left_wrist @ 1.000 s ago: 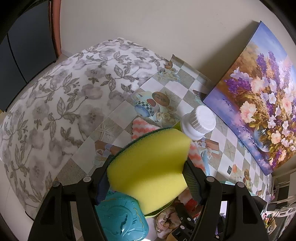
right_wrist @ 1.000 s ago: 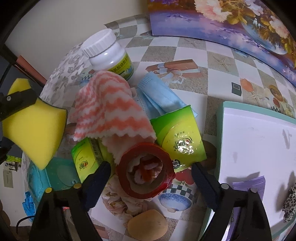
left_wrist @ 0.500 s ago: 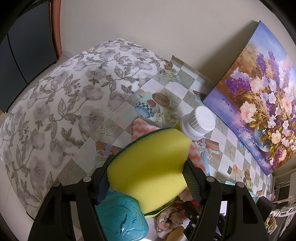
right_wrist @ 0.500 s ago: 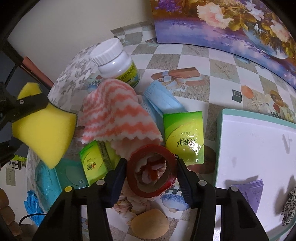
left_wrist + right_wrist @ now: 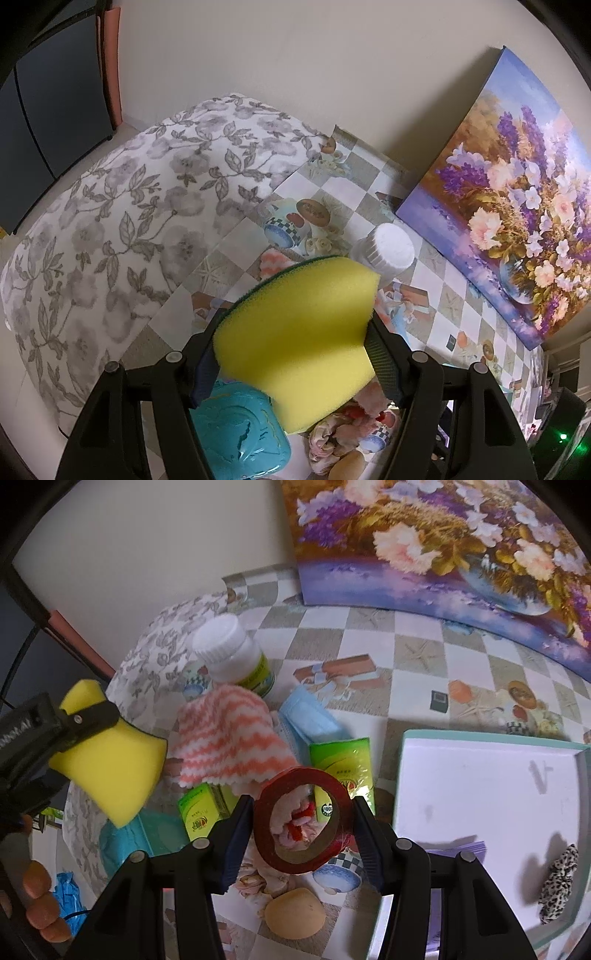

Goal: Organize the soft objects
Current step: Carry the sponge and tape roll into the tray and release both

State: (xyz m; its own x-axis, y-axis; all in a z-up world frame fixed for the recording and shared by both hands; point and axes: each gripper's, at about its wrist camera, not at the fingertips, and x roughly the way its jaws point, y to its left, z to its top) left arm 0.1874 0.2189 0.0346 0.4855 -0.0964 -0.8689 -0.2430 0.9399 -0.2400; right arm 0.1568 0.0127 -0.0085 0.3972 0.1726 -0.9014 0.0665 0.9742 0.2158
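In the left wrist view my left gripper (image 5: 295, 347) is shut on a yellow sponge (image 5: 299, 332) with a green scouring back, held above the table. The same sponge (image 5: 110, 768) hangs at the left of the right wrist view. My right gripper (image 5: 301, 819) is shut on a red tape roll (image 5: 263, 827), pads pressing both sides, lifted above the pile. Under it lie a pink-and-white zigzag cloth (image 5: 229, 734), a blue face mask (image 5: 310, 720) and a pink floral cloth seen through the roll's hole.
Two green tissue packs (image 5: 343, 764) and a white bottle (image 5: 232, 653) sit in the pile, with a beige round pad (image 5: 295, 908) and a teal case (image 5: 240, 432) nearby. A teal-rimmed white box (image 5: 480, 735) at right holds a leopard scrunchie (image 5: 557, 882). A flower painting (image 5: 443, 542) leans behind.
My right gripper's jaws closed on the red tape roll and raised it off the table. The left gripper with the sponge stayed almost still.
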